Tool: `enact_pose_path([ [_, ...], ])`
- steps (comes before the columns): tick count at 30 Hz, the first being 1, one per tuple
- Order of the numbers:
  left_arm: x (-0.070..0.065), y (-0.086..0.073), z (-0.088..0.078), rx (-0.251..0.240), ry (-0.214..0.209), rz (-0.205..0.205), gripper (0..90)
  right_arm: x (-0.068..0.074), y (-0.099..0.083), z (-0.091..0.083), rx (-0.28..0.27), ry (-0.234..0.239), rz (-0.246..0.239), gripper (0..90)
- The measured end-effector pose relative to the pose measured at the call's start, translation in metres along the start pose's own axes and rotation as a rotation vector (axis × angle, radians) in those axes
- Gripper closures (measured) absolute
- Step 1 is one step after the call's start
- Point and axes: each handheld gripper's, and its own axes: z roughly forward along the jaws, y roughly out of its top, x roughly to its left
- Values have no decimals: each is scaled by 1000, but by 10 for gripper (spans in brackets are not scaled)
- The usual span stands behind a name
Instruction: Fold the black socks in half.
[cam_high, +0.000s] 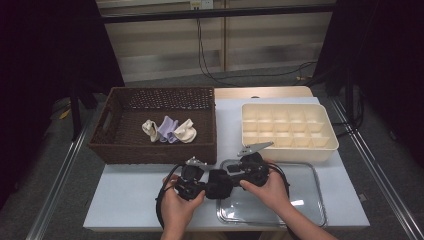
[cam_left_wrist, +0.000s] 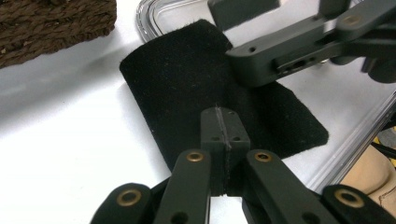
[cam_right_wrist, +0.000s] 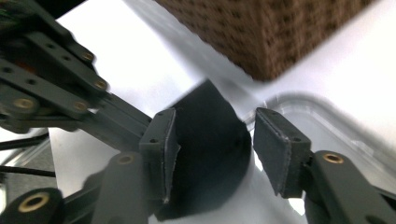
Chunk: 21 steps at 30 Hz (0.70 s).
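A black folded cloth (cam_high: 220, 185) lies on the white table, partly over the left rim of a clear tray (cam_high: 307, 202). My left gripper (cam_high: 206, 187) comes in from the left, and its jaws (cam_left_wrist: 220, 133) are shut together on the near edge of the black cloth (cam_left_wrist: 187, 79). From the right, my right gripper (cam_high: 231, 177) reaches the same cloth. Its pads stand apart on either side of the cloth's raised hump (cam_right_wrist: 210, 140); the right pad (cam_right_wrist: 275, 149) is clear of it. One jaw of the right gripper lies over the cloth's far side in the left gripper view.
A brown woven basket (cam_high: 155, 150) at the back left holds three pale rolled socks (cam_high: 170, 130). A cream box with several compartments (cam_high: 330, 145) stands at the back right. The clear tray's rim (cam_right_wrist: 327, 116) lies just beyond the cloth, the basket corner (cam_right_wrist: 271, 28) close behind.
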Motion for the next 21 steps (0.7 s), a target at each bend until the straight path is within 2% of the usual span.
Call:
enact_pose_path([
  [2,0,0,0,1,-1,4,899,-4,-4,2,11,-8,41,448],
  [5,0,0,0,0,-2,2,899,-11,-9,3,10,23,118,456],
  [6,0,0,0,2,-3,5,898,-12,-10,4,11,42,145,497],
  [7,0,0,0,1,-2,5,897,-15,-12,4,14,81,181,573],
  [8,0,0,0,-1,-4,3,896,-16,-12,5,14,96,201,594],
  [9,0,0,0,-2,-8,3,895,-17,-13,5,16,107,222,655],
  [11,0,0,0,-7,-11,4,889,-20,-13,5,14,140,251,826],
  [15,4,2,-7,-16,-8,0,834,-18,-7,4,30,139,211,859],
  [16,5,2,-8,-29,5,-12,833,-17,-4,3,31,136,196,859],
  [18,10,1,-11,-19,15,-9,833,-17,2,2,30,130,165,860],
  [19,11,0,-10,-22,1,-17,833,-17,6,1,26,135,154,859],
  [21,9,0,-5,-8,-17,-10,830,-18,12,1,16,111,133,854],
])
